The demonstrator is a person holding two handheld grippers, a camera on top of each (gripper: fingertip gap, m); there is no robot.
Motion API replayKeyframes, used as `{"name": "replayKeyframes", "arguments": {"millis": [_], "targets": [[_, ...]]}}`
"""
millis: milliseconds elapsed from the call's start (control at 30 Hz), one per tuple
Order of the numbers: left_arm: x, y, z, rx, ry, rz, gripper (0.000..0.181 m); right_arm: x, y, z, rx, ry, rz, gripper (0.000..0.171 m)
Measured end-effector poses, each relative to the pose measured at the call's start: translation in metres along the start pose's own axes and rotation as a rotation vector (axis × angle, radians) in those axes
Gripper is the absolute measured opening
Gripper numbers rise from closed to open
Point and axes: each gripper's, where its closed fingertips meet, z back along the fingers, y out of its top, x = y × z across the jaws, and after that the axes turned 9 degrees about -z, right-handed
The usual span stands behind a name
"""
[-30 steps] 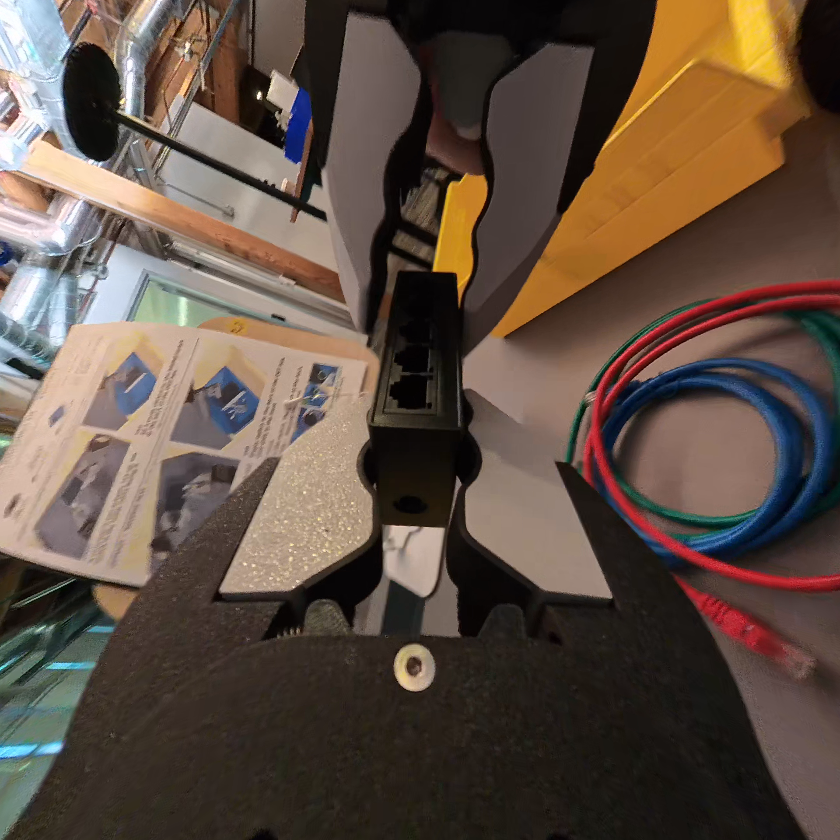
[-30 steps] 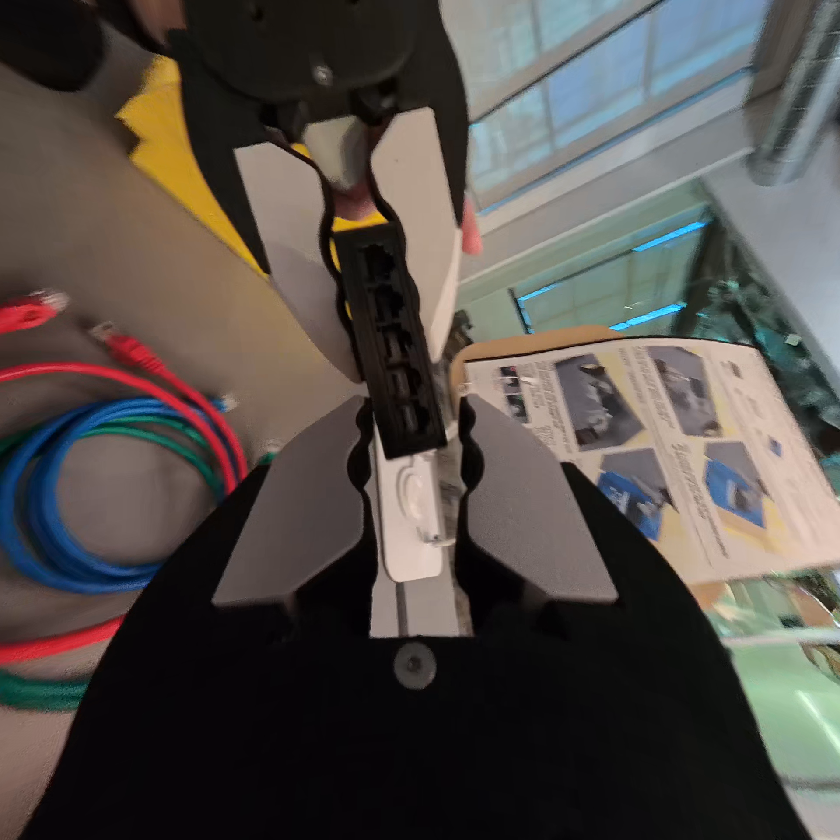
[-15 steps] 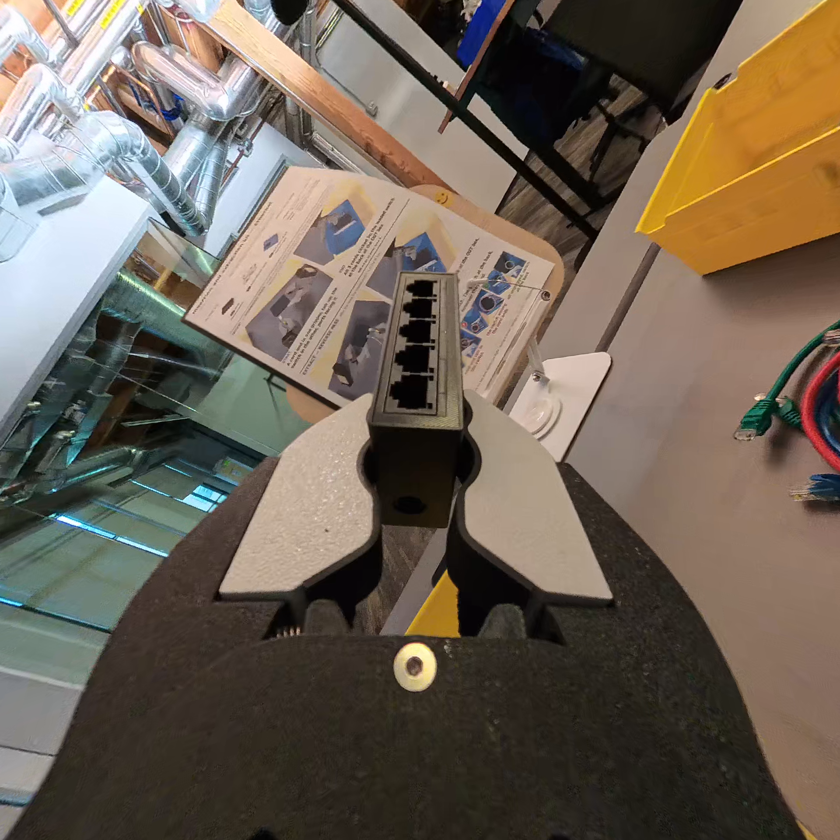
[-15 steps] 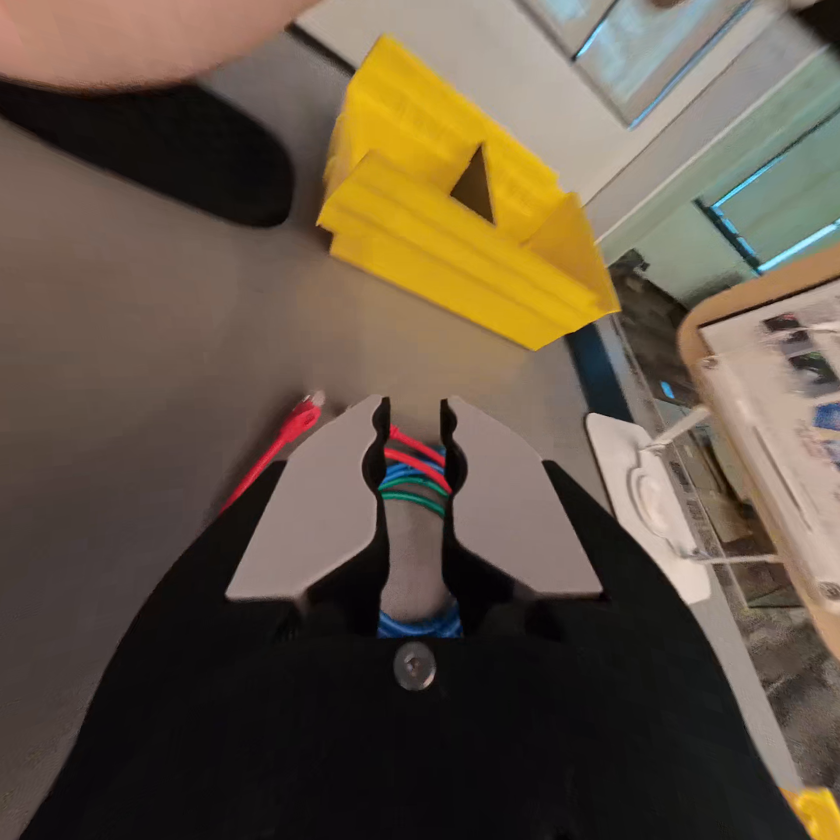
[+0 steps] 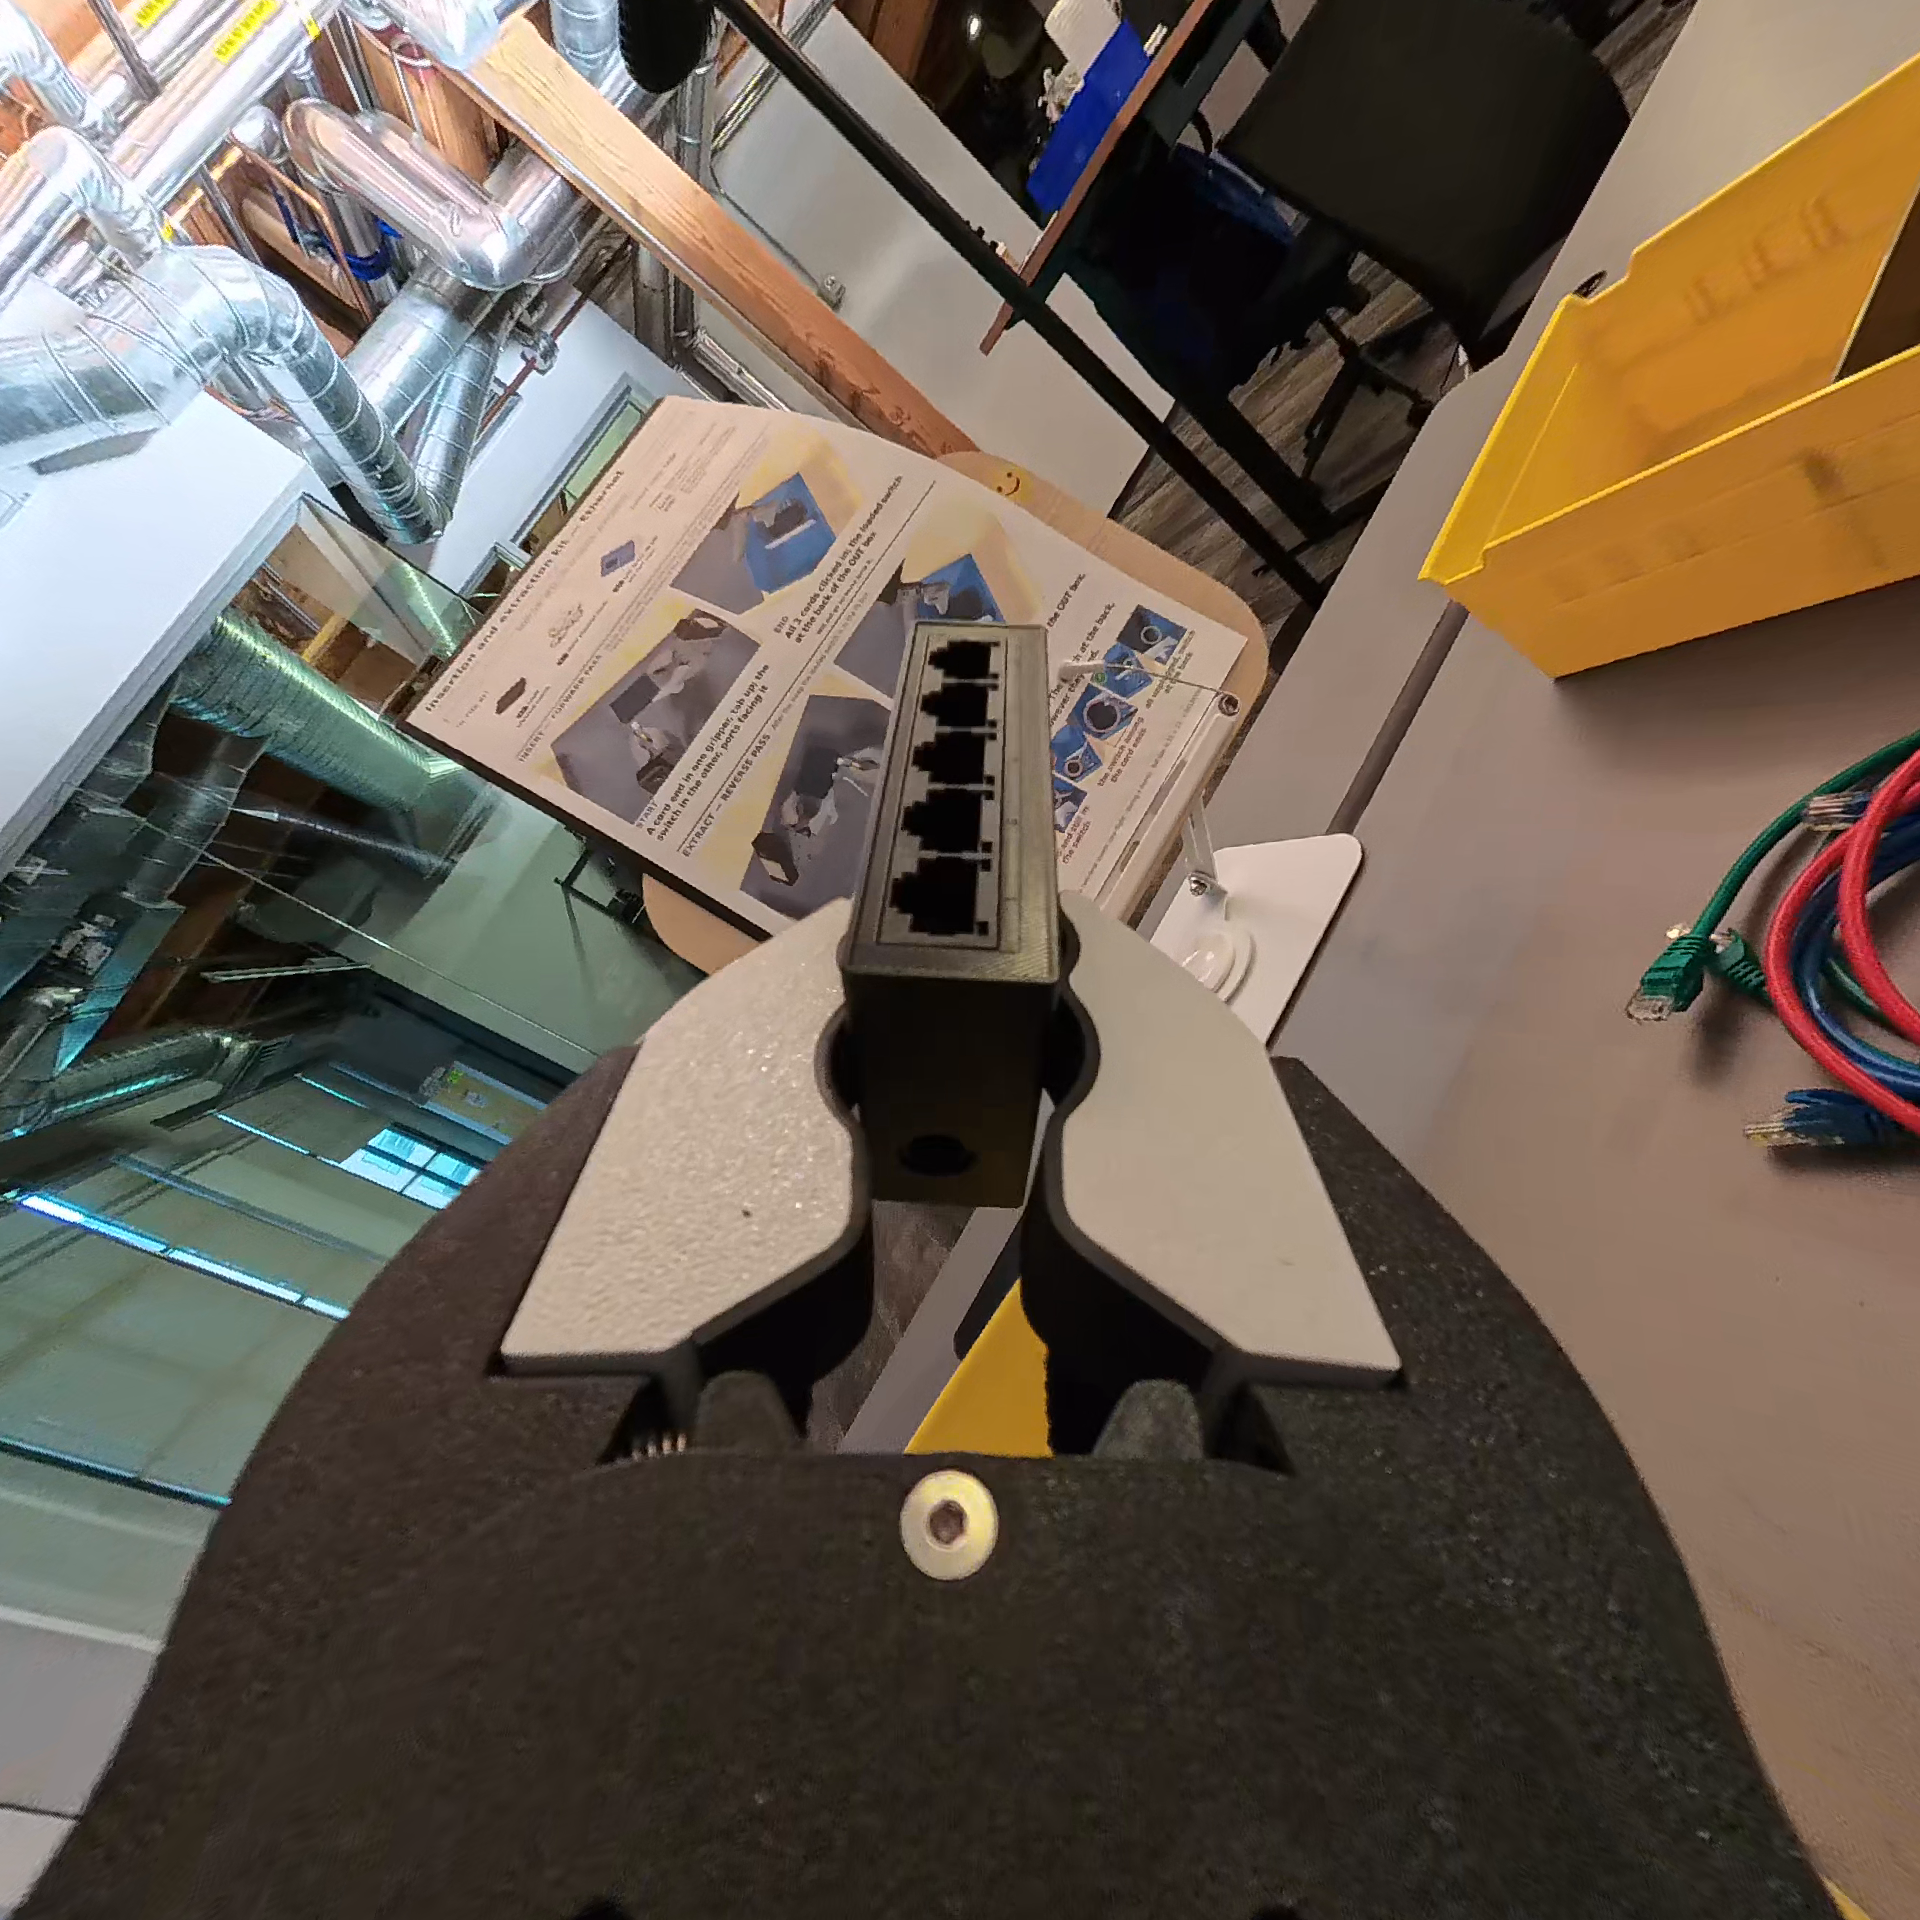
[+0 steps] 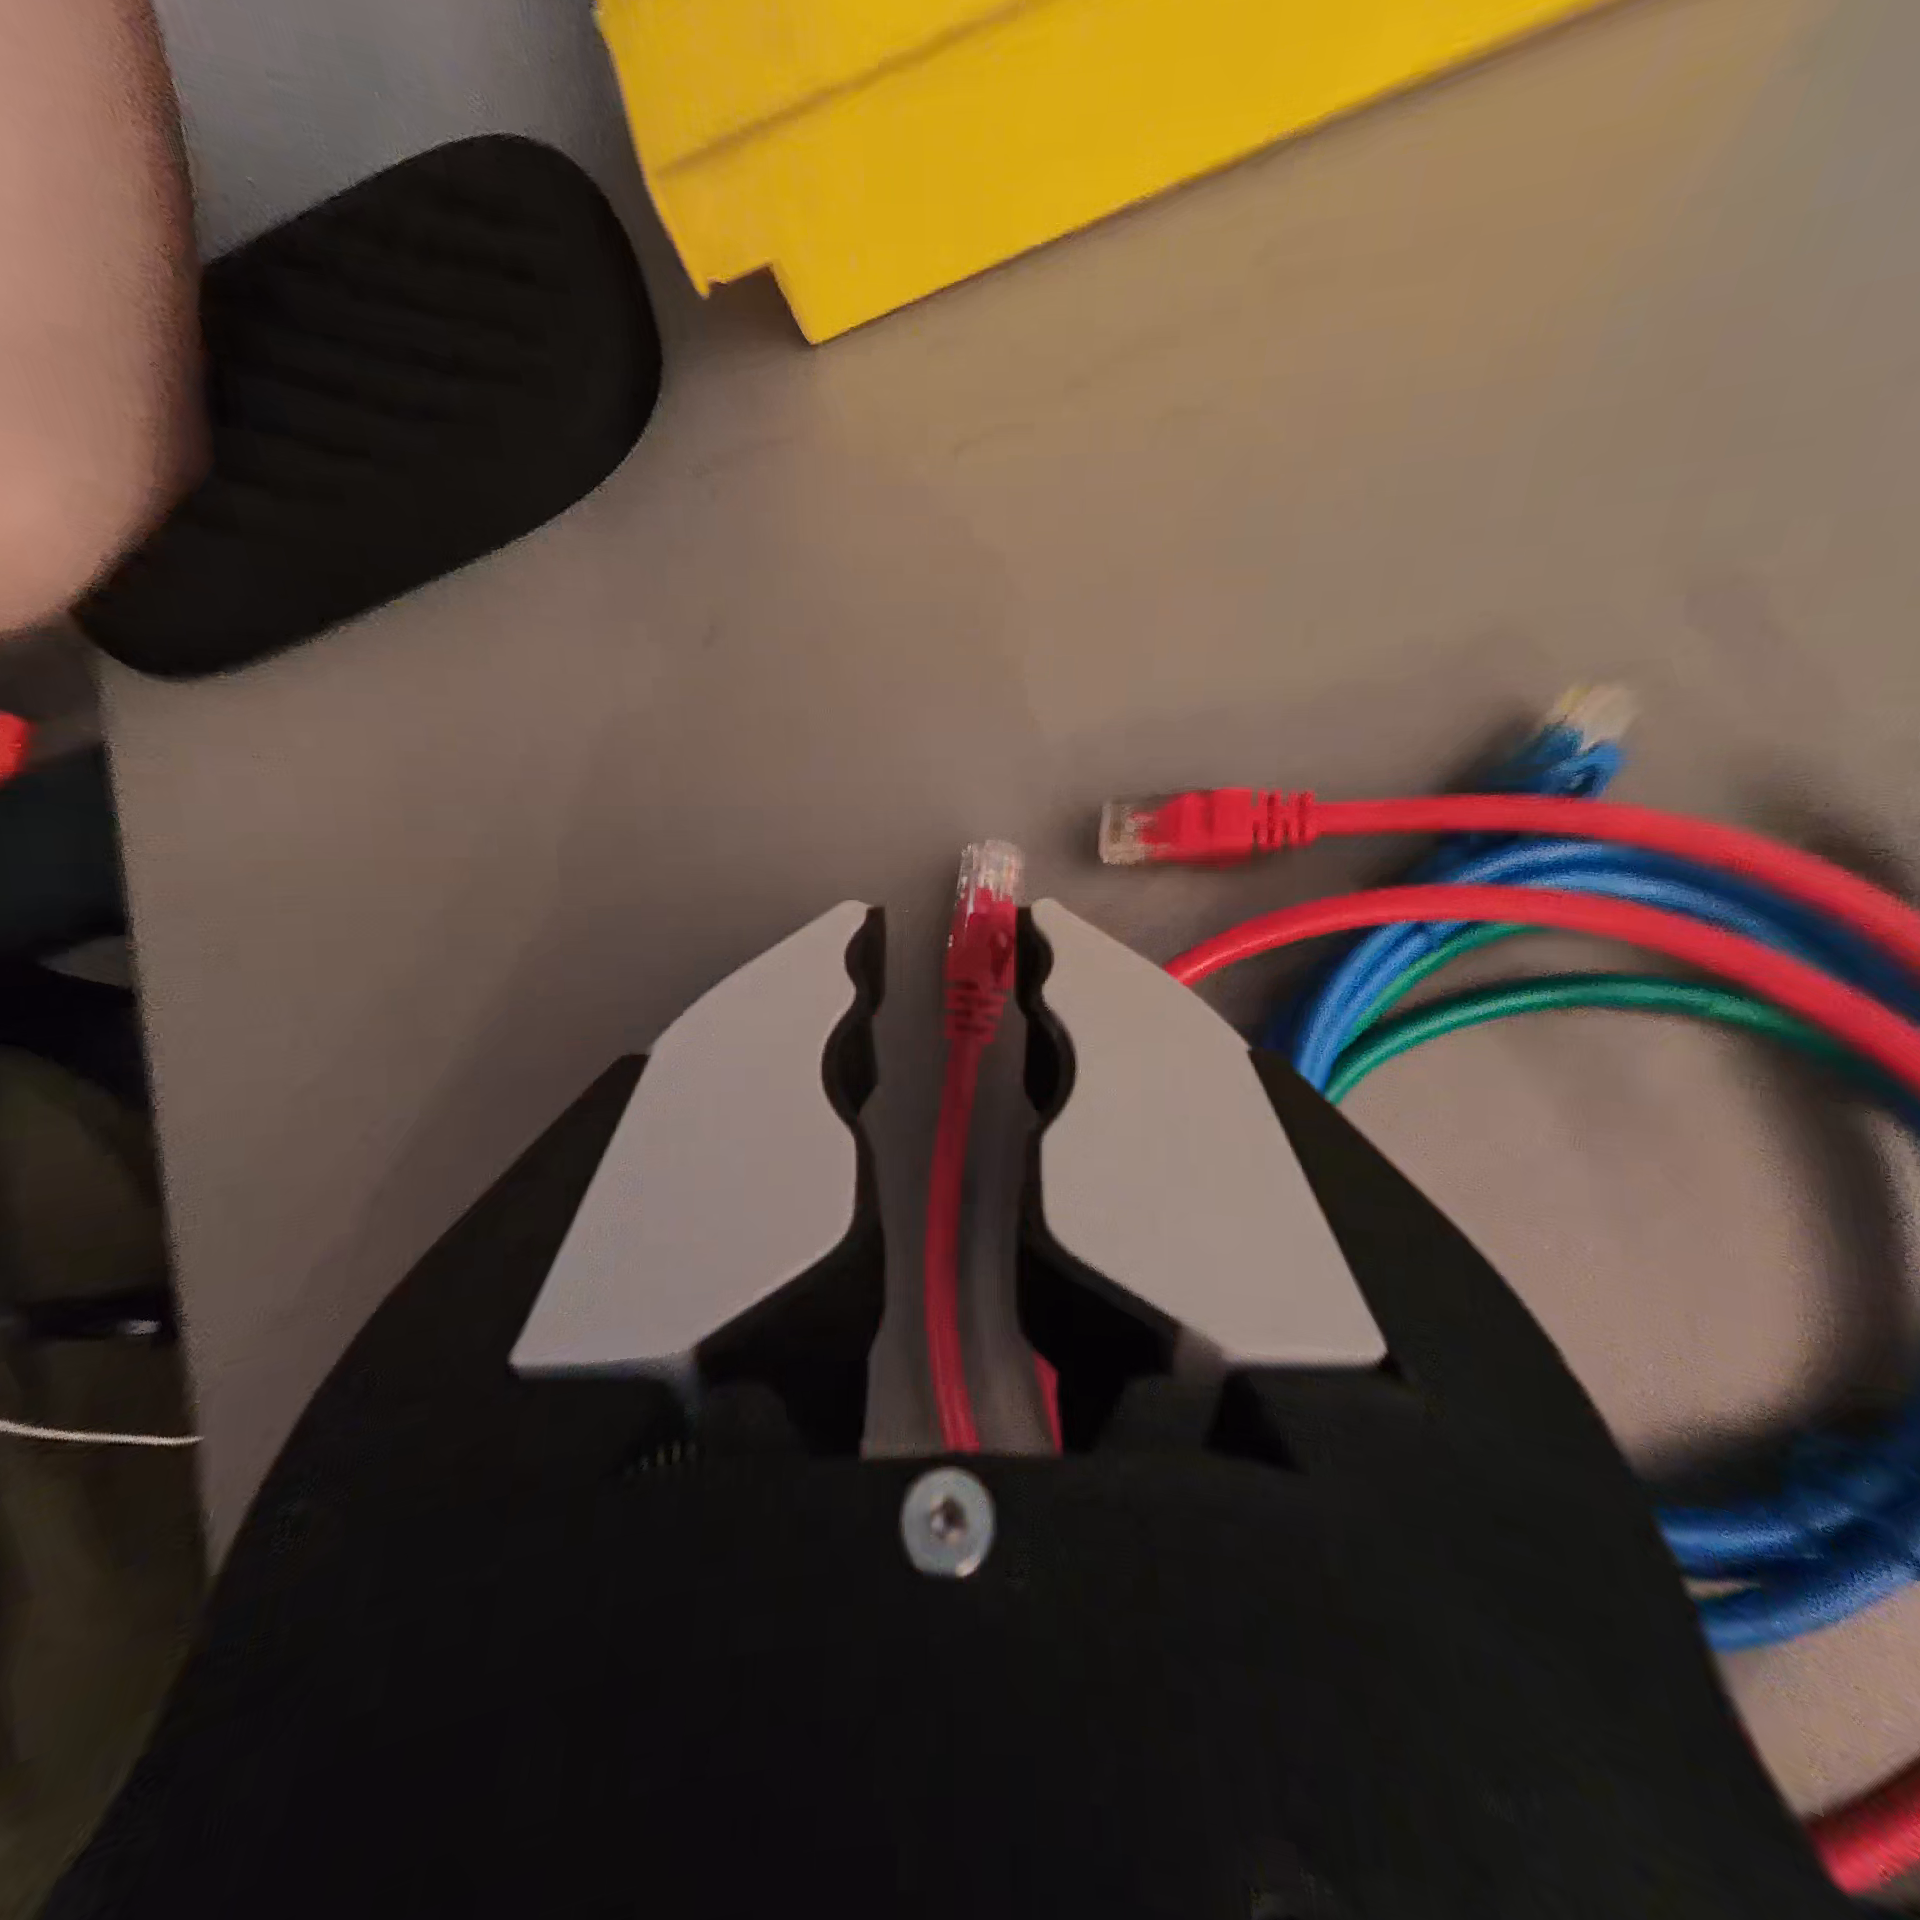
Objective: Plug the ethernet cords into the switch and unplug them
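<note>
The switch (image 5: 961,914) is clamped in the left gripper (image 5: 954,1049), ports facing up. A red plug (image 6: 982,940) is straddled by the right gripper (image 6: 954,914); its fingers are narrowly parted, and the plug's long axis is aligned with them on the bench (image 6: 831,644).

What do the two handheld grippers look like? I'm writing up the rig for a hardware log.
Both look alike. The left gripper and the right gripper each have a rough, matte black body with a silver hex screw at its centre. The two fingers are flat light-grey plates with wavy, scalloped black inner edges. No cables or markings show.

Left view bright, sharp; right seemingly motion-blurred.
</note>
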Motion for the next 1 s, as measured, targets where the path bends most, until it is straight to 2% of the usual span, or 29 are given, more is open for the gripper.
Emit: {"name": "replayKeyframes", "arguments": {"millis": [67, 233, 433, 600, 800, 900, 1000], "targets": [[0.000, 0.003, 0.000, 0.017, -0.006, 0.013, 0.029, 0.006, -0.005, -0.003, -0.035, -0.021, -0.040, 0.027], [-0.002, 0.006, 0.002, 0.040, -0.004, 0.018, 0.029, 0.016, -0.015, -0.009, -0.079, -0.157, 0.072, 0.023], [-0.006, 0.002, 0.005, 0.036, 0.004, 0.029, 0.029, 0.014, -0.018, -0.010, -0.095, -0.116, 0.030, 0.022], [-0.005, 0.000, 0.004, 0.030, 0.002, 0.027, 0.029, 0.014, -0.020, -0.010, -0.068, -0.159, 0.135, 0.021], [0.001, 0.004, -0.003, 0.050, 0.001, 0.000, 0.029, 0.012, -0.016, -0.011, 0.000, -0.123, 0.146, 0.014], [0.006, 0.005, -0.007, 0.062, -0.001, -0.018, 0.029, 0.010, 0.018, 0.012, 0.172, -0.120, 0.175, 0.013], [0.012, 0.003, -0.012, 0.045, -0.002, -0.058, 0.029, 0.004, 0.080, 0.077, 0.413, -0.118, 0.198, 0.013]]}}
